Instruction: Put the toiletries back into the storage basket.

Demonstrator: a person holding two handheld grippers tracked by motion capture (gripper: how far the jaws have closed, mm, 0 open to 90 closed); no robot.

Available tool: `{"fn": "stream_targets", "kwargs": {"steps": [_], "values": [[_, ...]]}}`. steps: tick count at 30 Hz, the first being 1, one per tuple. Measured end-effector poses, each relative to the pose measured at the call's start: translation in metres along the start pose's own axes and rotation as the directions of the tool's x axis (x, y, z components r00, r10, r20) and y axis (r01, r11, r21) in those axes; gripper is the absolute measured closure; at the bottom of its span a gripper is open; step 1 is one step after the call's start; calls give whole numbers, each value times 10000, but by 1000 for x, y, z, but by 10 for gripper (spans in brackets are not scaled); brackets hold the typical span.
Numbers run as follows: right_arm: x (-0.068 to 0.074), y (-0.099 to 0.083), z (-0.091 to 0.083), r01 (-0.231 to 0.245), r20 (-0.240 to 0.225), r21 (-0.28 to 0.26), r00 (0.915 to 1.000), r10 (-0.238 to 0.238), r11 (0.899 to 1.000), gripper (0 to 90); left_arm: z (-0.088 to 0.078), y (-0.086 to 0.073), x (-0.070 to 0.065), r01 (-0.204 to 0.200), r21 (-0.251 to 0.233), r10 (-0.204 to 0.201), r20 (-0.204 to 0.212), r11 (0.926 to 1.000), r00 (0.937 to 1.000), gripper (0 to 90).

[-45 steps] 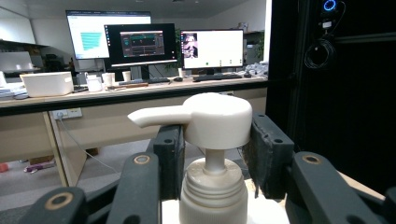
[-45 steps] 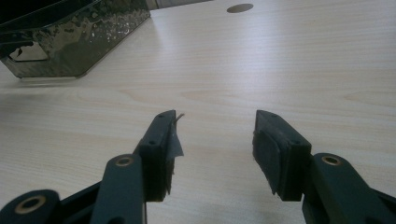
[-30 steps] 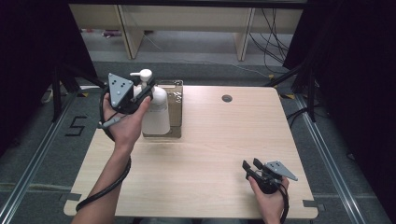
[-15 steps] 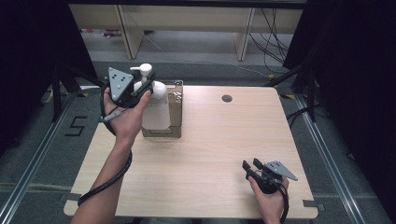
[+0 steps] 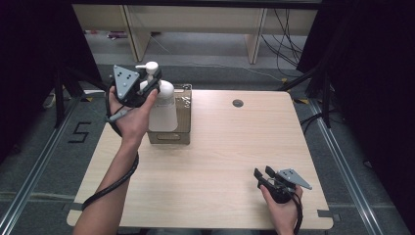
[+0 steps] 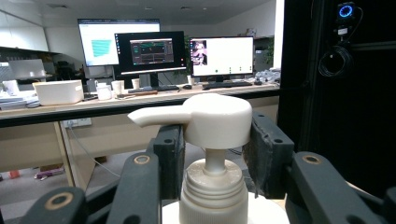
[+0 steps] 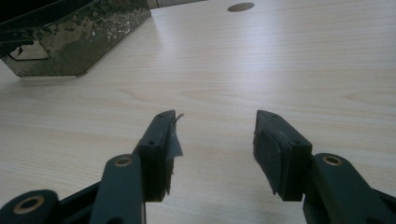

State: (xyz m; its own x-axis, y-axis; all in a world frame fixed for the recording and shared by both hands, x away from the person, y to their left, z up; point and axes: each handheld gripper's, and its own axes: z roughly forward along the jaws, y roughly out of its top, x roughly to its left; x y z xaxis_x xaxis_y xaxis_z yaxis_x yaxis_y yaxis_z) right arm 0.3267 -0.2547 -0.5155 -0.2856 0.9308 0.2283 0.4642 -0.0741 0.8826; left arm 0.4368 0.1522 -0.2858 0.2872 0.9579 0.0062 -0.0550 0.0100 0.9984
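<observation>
Here white pump bottle [image 5: 161, 110], upright, smooth plastic.

White pump bottle [image 5: 161, 105] upright in tray [image 5: 182, 136]

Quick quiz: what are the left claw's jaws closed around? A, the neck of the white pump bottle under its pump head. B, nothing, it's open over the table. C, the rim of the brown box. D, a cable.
A: in the left gripper view the left claw flanks the neck of the white pump bottle, just under its pump head.
</observation>
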Motion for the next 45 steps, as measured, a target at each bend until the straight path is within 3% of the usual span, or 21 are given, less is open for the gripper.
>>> {"fn": "stream_targets", "kwargs": {"steps": [25, 45], "values": [[0, 0, 0, 1, -75, 17, 10000, 0, 10000, 499, 19, -11, 9, -101, 198, 110, -437, 9998, 9990, 593], [0, 0, 0, 2, -93, 14, 10000, -1, 10000, 498, 26, -21, 9, -169, 403, 189, -491, 9990, 9986, 593]]}}
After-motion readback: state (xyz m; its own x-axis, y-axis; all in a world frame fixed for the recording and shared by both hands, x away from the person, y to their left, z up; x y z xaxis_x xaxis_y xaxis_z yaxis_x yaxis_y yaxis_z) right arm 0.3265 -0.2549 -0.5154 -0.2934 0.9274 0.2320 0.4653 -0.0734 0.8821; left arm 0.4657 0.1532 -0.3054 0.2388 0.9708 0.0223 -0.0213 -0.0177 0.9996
